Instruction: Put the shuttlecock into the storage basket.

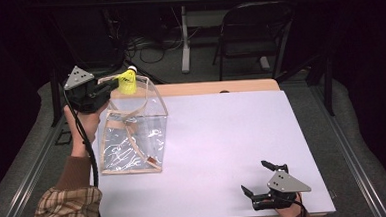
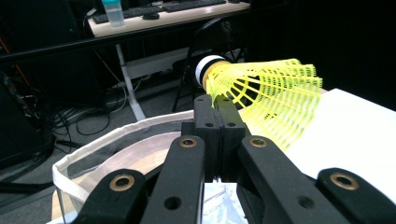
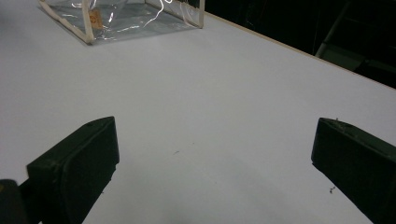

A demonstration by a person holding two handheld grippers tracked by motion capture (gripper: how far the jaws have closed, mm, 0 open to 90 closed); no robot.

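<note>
I find the left hand-held gripper (image 2: 217,109) clenched on the yellow shuttlecock (image 2: 266,93) above the clear bag (image 1: 132,129) — pickup done, drop pending; right hand-held gripper (image 1: 259,181) released, well apart from the bag.

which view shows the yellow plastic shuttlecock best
The left gripper view: the yellow plastic shuttlecock looms close, its mesh skirt pinched in the left gripper. The high view shows it small above the clear bag.

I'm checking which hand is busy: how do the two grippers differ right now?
The left gripper is shut on the yellow shuttlecock; the right gripper is open and holds nothing. The left is raised over the clear bag's rim; the right sits low at the table's near edge. Both are black with a grey plate on top.
</note>
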